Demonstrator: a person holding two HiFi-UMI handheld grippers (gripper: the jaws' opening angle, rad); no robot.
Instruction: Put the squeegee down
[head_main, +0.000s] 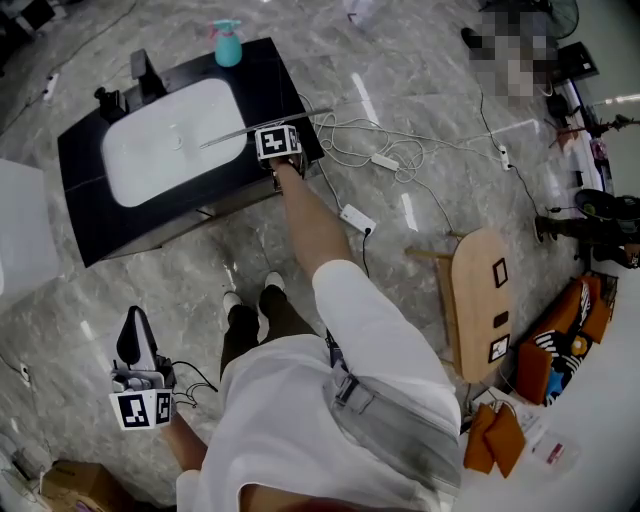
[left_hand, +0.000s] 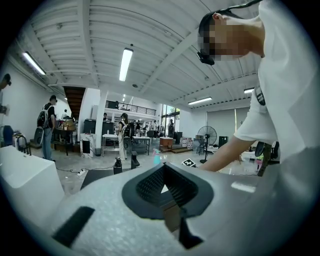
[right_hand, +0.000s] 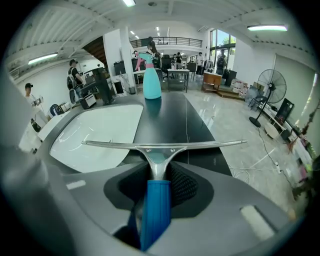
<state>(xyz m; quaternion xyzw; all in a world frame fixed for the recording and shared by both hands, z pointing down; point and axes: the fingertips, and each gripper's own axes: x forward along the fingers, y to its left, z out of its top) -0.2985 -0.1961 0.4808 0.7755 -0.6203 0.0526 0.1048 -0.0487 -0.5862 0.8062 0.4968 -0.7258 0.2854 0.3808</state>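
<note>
The squeegee is clamped by its blue handle between the right gripper's jaws. Its metal blade lies crosswise over the black sink counter, near the right front corner, spanning the white basin's rim and the bare top; whether it touches I cannot tell. A teal spray bottle stands at the counter's far edge, and the left gripper, jaws together on nothing, is held off the counter at the person's side.

The right tool holds the squeegee over the black worktop, just right of the white basin.
</note>
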